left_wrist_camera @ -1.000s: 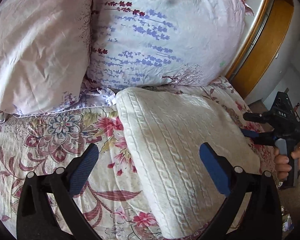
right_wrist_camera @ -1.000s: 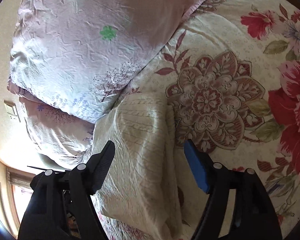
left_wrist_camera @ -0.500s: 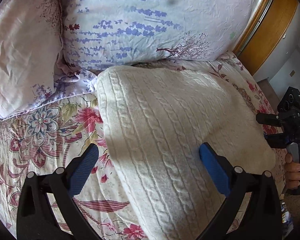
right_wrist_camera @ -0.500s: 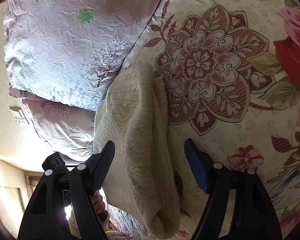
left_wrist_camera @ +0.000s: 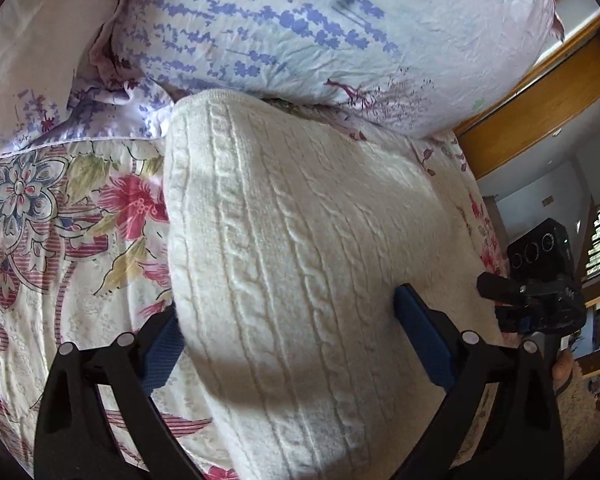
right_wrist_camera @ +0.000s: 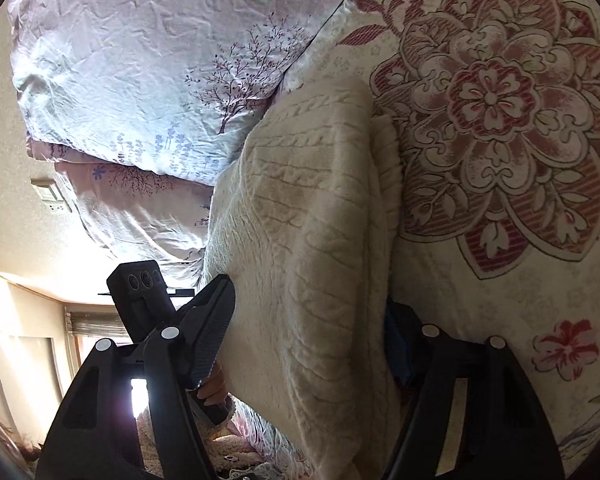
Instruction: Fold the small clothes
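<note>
The cream cable-knit garment (left_wrist_camera: 300, 264) lies folded into a thick, soft block on the floral bedspread (left_wrist_camera: 60, 220), its far end touching the lavender-print pillow (left_wrist_camera: 300, 28). Both grippers straddle it from opposite sides, apparently so that a further fold or a lift can be made evenly. The left gripper (left_wrist_camera: 292, 340) stands with its jaws wide: 1 blue pad (left_wrist_camera: 162, 350) sits low beside the garment's edge, the other rests on top of the knit. The right gripper (right_wrist_camera: 308, 336) is also spread wide, 1 finger above the stacked layers and the other tucked down beside the fold edge against the bedspread. Neither pinches the cloth yet. The knit is plush, with raised braided ribs running lengthwise and rounded, puffy fold edges; the pillow is crinkled, smooth cotton.
</note>
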Available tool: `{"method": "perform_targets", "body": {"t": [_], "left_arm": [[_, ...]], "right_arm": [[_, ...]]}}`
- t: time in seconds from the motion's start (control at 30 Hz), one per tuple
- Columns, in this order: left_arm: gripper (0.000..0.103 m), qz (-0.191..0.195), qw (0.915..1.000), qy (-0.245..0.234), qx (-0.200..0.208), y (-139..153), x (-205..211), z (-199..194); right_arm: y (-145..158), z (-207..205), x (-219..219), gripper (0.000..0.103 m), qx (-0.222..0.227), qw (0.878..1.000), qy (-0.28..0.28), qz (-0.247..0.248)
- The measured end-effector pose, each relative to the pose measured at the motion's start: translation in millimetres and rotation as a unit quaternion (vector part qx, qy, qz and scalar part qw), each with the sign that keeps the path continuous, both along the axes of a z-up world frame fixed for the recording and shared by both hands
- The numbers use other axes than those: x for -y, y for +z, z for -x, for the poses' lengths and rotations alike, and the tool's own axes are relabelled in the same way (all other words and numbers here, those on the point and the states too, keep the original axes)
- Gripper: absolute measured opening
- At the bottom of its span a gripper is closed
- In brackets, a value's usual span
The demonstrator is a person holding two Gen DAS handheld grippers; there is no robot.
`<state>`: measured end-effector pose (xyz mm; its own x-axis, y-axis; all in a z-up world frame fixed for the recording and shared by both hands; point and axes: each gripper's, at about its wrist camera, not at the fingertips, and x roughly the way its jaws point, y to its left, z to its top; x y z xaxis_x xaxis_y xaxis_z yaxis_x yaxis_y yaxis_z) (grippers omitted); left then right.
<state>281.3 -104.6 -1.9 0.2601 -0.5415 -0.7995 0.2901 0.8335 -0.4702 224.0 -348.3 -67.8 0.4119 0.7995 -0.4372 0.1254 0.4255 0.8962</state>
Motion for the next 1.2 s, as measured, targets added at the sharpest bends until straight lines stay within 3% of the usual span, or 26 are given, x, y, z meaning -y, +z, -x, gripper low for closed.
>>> {"method": "perform_targets", "body": {"t": [0.23,0.3,0.33,0.4,0.5,0.67,0.83,0.97,1.13,1.2], "left_arm": [[0.087,0.026,0.9995,0.014,-0.013,1,-12,-3],[0.076,0.033,0.9992,0.018,-0.014,2,-15,-3],[0.073,0.041,0.9988,0.022,-0.018,1,-18,-4],[0.056,0.068,0.9969,0.031,-0.024,1,-28,-4],[0.043,0.104,0.9934,0.037,-0.032,3,-48,-1],[0.04,0.115,0.9928,0.028,-0.018,21,-70,9],[0.04,0.117,0.9917,0.053,-0.002,47,-121,23],[0.041,0.105,0.992,0.07,0.011,62,-165,35],[0.043,0.048,0.9951,0.084,-0.021,36,-206,35],[0.052,0.043,0.993,0.101,-0.044,10,-214,32]], "right_arm": [[-8,-4,-4,0.051,-0.001,0.999,-0.007,-0.042],[-15,-3,-3,0.038,0.002,0.999,-0.007,-0.044],[-16,-1,-4,0.035,0.006,0.999,-0.011,-0.05],[-17,3,-6,0.032,0.017,0.998,-0.022,-0.061],[-10,8,-10,0.03,0.037,0.996,-0.027,-0.073],[14,7,-29,0.028,0.071,0.994,-0.013,-0.08],[37,-6,-77,0.028,0.098,0.991,0.032,-0.082],[51,-15,-124,0.028,0.123,0.989,0.074,-0.04],[32,-26,-183,0.027,0.101,0.986,0.118,0.06],[18,-28,-186,0.027,0.083,0.988,0.107,0.079]]}}
